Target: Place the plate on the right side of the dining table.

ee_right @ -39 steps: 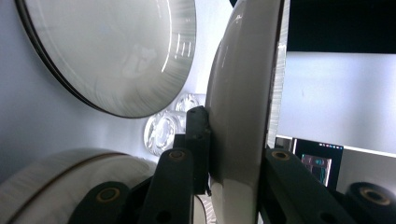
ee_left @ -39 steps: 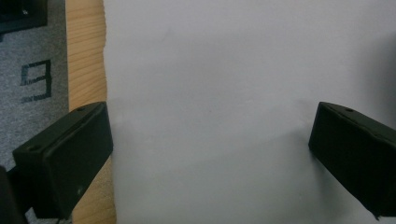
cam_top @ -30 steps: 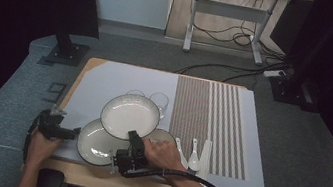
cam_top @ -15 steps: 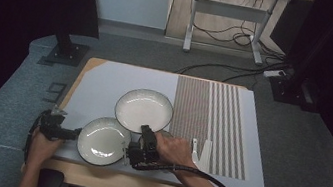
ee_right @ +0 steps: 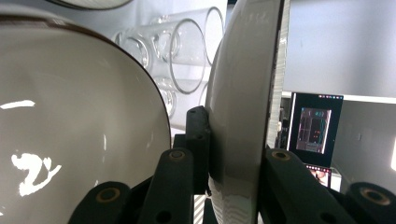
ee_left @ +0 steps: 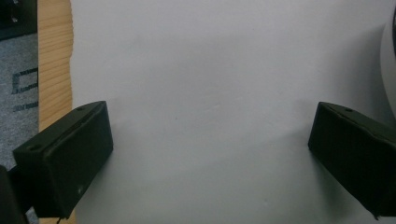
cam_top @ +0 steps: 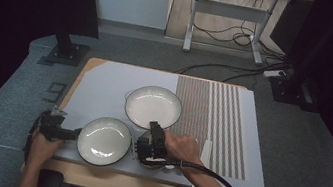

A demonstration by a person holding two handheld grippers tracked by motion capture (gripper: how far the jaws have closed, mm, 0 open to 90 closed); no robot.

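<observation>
Now that the stack is parted, the right tool [cam_top: 153, 127] grips the far plate [cam_top: 153, 105] by its near rim, jaws pinched hard on the edge. A second ago this plate leaned over the near plate [cam_top: 104, 140]; it has since moved far and right and sits clear of it. The right gripper view shows glasses [ee_right: 187, 51] lying close beyond. Whether the far plate rests on the surface [cam_top: 105, 84] is unclear. The left tool [cam_top: 72, 133] waits just left of the near plate, jaws apart, nothing between. Likely next step: set the far plate down clear of the glasses.
</observation>
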